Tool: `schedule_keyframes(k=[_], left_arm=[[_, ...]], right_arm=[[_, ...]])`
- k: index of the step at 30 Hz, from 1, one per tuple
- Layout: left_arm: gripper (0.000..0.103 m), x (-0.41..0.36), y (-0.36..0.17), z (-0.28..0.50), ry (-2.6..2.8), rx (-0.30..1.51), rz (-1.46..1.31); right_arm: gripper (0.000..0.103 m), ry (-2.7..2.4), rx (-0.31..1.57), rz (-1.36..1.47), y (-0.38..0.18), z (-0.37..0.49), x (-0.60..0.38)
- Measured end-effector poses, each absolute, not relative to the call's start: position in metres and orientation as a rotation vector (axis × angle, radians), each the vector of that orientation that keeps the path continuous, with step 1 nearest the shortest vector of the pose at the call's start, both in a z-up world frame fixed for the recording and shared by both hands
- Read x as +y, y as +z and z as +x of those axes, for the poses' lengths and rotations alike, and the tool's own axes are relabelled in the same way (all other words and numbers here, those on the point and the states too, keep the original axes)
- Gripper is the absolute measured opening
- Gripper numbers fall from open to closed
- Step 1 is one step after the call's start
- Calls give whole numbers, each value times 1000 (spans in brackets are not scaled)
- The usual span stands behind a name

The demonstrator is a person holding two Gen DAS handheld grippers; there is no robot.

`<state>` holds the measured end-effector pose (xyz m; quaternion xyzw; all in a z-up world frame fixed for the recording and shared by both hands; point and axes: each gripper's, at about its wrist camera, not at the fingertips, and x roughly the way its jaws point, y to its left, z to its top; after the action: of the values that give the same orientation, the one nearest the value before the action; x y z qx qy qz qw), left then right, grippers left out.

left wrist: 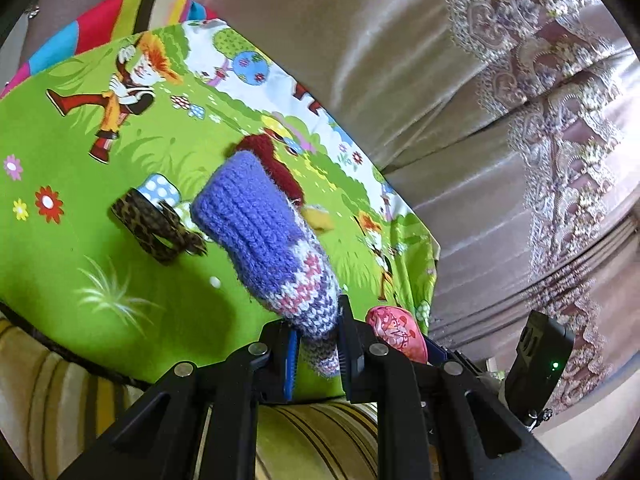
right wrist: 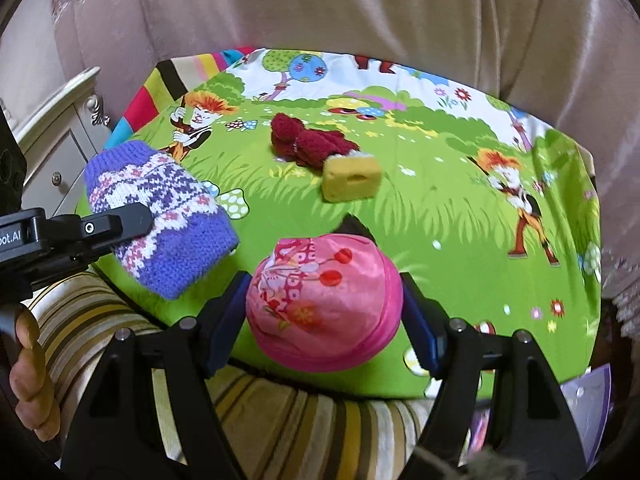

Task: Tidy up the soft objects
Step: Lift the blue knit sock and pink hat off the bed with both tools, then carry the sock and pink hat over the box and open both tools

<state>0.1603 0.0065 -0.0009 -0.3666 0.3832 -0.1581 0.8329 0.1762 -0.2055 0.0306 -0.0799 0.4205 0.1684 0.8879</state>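
Note:
My left gripper (left wrist: 318,344) is shut on a purple knitted hat (left wrist: 264,236) with a white and pink pattern, held above the green cartoon cloth (left wrist: 80,280). The hat also shows at the left of the right wrist view (right wrist: 160,212), with the left gripper's fingers (right wrist: 116,224) on it. My right gripper (right wrist: 324,312) is shut on a pink satin hat (right wrist: 324,304) near the cloth's front edge; it shows in the left wrist view too (left wrist: 396,332). A dark red knitted item (right wrist: 308,142) and a yellow sponge (right wrist: 351,179) lie further back.
A leopard-print band (left wrist: 156,228) lies on the cloth left of the purple hat. A striped cushion (right wrist: 280,420) lies under the front edge. Beige curtains (right wrist: 320,4) hang behind. A white cabinet (right wrist: 60,128) stands at the left.

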Motion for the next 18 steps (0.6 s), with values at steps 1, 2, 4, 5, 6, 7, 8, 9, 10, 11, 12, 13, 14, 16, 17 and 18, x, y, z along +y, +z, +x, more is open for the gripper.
schedule_keyframes(k=[1, 2, 4, 5, 6, 7, 8, 9, 10, 11, 12, 13, 14, 16, 17, 18], left_arm=[[17, 2, 0, 158, -345, 814, -771], [17, -4, 2, 155, -357, 819, -765], [17, -15, 2, 151, -380, 834, -761], [17, -21, 3, 149, -394, 842, -760], [17, -26, 3, 147, -404, 848, -758], [17, -31, 3, 145, -416, 854, -754], [17, -37, 4, 143, -429, 860, -748], [17, -43, 5, 142, -441, 867, -743], [17, -51, 6, 140, -458, 878, -738], [17, -58, 6, 139, -472, 888, -732], [17, -63, 7, 138, -482, 897, -727], [17, -71, 7, 138, -495, 908, -718], [17, -76, 7, 137, -506, 916, -711], [17, -91, 8, 135, -534, 937, -696], [17, -101, 8, 134, -555, 952, -683], [17, -108, 8, 133, -568, 960, -671]], right_arm=[[75, 342, 872, -152, 32, 173, -211], [75, 331, 869, -138, 33, 169, -219], [75, 313, 868, -120, 35, 162, -231], [75, 306, 867, -106, 37, 159, -239], [75, 298, 867, -95, 37, 155, -245], [75, 288, 868, -86, 38, 152, -252], [75, 280, 868, -71, 39, 149, -259], [75, 270, 866, -58, 40, 144, -268], [75, 262, 865, -52, 41, 141, -273], [75, 250, 863, -46, 42, 137, -280], [75, 240, 863, -40, 43, 135, -286], [75, 230, 863, -32, 43, 132, -292], [75, 220, 863, -22, 44, 129, -299], [75, 199, 859, -5, 46, 122, -313], [75, 185, 856, 4, 47, 119, -321], [75, 170, 855, 14, 48, 116, -329]])
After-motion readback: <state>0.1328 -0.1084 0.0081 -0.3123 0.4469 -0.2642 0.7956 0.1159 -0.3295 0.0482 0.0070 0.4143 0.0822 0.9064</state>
